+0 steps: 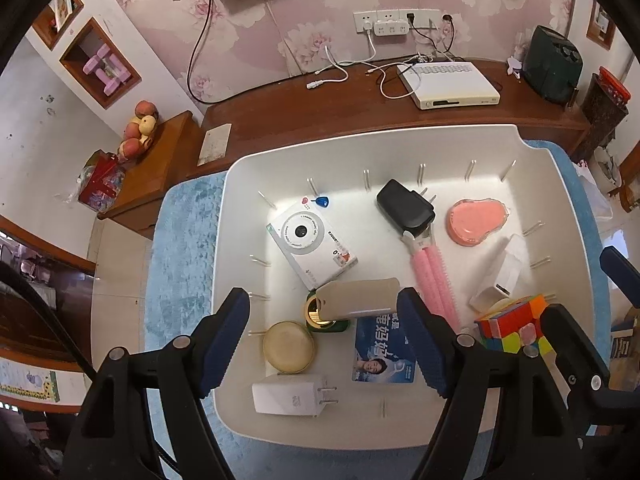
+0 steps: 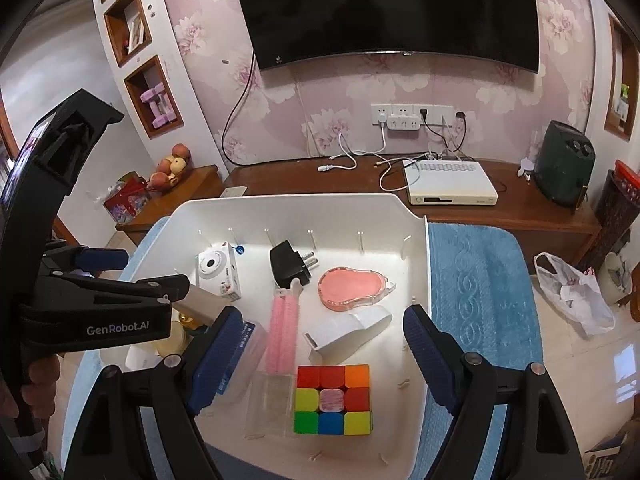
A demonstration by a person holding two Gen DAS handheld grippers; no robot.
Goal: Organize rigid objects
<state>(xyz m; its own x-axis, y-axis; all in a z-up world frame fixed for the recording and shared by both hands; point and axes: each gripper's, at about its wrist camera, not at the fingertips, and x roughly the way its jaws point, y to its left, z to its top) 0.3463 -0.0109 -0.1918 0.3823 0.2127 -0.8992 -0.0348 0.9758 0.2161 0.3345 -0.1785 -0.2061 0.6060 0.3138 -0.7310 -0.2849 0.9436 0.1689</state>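
A white bin (image 1: 240,184) holds the objects. My left gripper (image 1: 324,300) hangs open over its near left part. A beige bottle (image 1: 356,298) lies tilted between its jaws on a green and gold jar (image 1: 326,320); it meets only the right fingertip. Below lie a round tin (image 1: 288,346), a blue card (image 1: 384,354) and a white charger (image 1: 292,394). My right gripper (image 2: 322,332) stands open above a colour cube (image 2: 332,398), with a clear box (image 2: 272,400) beside it. A pink roller (image 2: 282,332), a pink tape dispenser (image 2: 348,288), a black charger (image 2: 290,266) and a camera box (image 2: 220,272) lie farther back.
The bin rests on a blue towel (image 2: 472,280) in front of a wooden stand (image 2: 320,180) with a white set-top box (image 2: 452,184), loose cables and a dark appliance (image 2: 564,160). A plastic bag (image 2: 572,292) lies on the floor at the right. A television (image 2: 380,12) hangs above.
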